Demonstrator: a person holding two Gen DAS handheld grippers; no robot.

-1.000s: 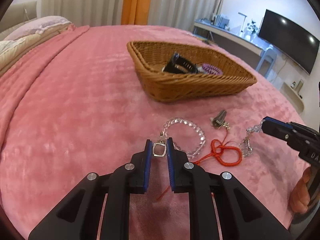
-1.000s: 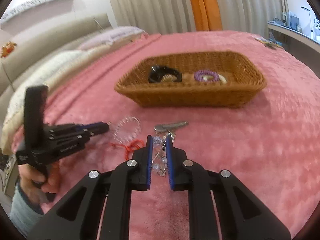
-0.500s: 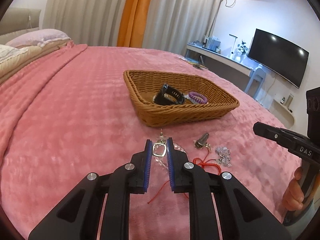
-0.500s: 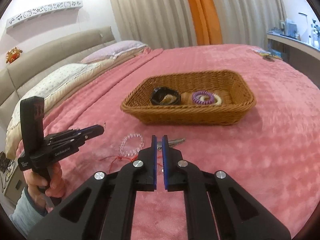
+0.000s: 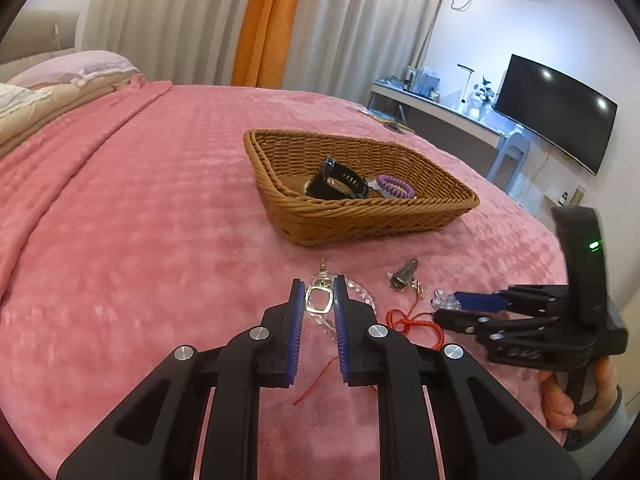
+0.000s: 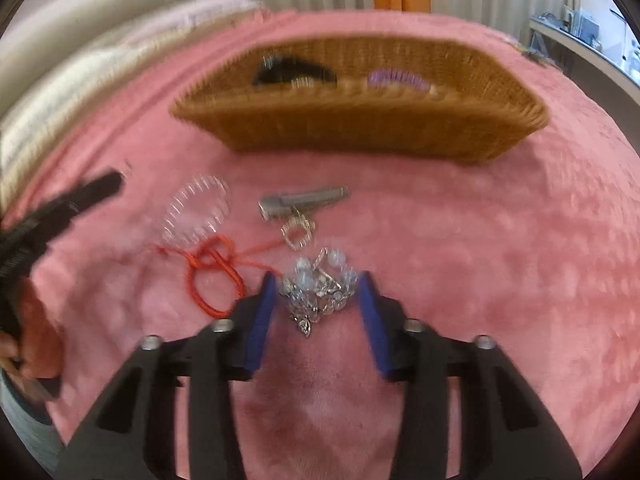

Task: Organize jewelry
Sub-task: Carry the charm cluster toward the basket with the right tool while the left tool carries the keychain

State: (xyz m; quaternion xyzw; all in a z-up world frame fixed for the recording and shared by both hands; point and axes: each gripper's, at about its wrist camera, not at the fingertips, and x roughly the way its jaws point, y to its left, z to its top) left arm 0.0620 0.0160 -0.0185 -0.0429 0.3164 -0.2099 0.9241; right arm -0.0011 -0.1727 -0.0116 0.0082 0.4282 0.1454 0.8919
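Pink plush bed [image 5: 132, 216]: the woven wicker basket [image 5: 384, 222] at mid-bed already holds a black watch [image 5: 338, 184] and purple coil bracelet [image 5: 394, 188]. Left hand-held gripper [image 5: 318, 300] pinches a silver square pendant [image 5: 318, 301]. Right hand-held gripper [image 6: 318, 300], spread wide, straddles a crystal-bead cluster [image 6: 320, 286]; red cord [image 6: 212, 272], clear bead bracelet [image 6: 196, 216] and grey metal clip [image 6: 300, 204] remain outside, nearer the bed's edge.

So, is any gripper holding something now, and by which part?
The left gripper pinches a silver pendant by its two sides. The right gripper is open around the bead cluster, holding nothing.
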